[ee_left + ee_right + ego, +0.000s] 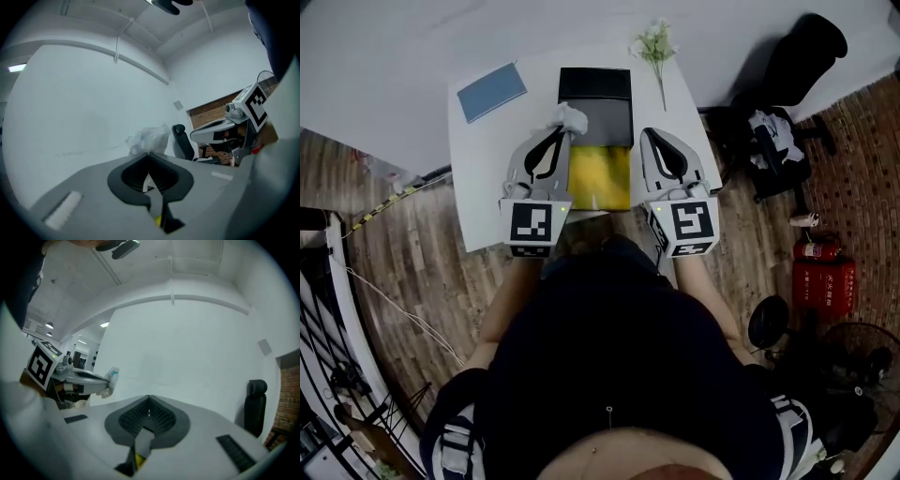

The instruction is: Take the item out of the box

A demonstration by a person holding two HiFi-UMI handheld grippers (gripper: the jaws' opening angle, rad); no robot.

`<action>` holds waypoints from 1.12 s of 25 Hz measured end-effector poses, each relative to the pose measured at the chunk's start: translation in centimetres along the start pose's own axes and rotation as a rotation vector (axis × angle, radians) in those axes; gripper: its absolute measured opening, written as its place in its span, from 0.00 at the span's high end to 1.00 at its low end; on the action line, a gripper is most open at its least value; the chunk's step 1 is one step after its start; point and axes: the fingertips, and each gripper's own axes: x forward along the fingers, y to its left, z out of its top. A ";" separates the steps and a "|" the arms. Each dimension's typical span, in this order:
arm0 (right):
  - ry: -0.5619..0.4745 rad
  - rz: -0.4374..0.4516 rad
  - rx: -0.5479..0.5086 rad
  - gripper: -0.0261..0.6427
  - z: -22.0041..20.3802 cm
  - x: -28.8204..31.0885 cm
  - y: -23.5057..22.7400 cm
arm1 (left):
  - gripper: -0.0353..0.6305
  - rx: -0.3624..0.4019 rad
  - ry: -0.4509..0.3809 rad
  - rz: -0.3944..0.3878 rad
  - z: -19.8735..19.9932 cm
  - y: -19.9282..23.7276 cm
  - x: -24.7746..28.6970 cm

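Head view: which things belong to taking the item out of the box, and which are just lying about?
Job: box, wrapped item, left hand-held gripper holding it.
Lying about: blue notebook, flower sprig, office chair, fire extinguisher.

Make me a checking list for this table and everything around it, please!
Surface: white table, on a wooden floor.
Job's things: open box, yellow inside; crumpled plastic-wrapped item, held in the air by the box.
Clutter: blue notebook; flower sprig.
Grippers: left gripper shut on the item; right gripper shut, nothing in it.
Cables: thin white cable on the floor, left of the table.
Surroundings: black office chair; red fire extinguishers.
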 end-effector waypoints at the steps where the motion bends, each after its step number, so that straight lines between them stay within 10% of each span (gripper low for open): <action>1: -0.019 -0.018 0.005 0.94 0.8 -0.1 -0.3 | 0.93 -0.027 -0.030 0.010 1.0 0.3 -0.3; 11: -0.087 -0.130 0.017 0.94 4.9 -1.1 -2.0 | 0.93 -0.074 -0.174 0.066 6.9 3.0 -2.5; 28: -0.096 -0.117 0.026 0.94 5.2 -2.0 -1.0 | 0.93 -0.095 -0.193 0.044 6.8 2.2 -3.5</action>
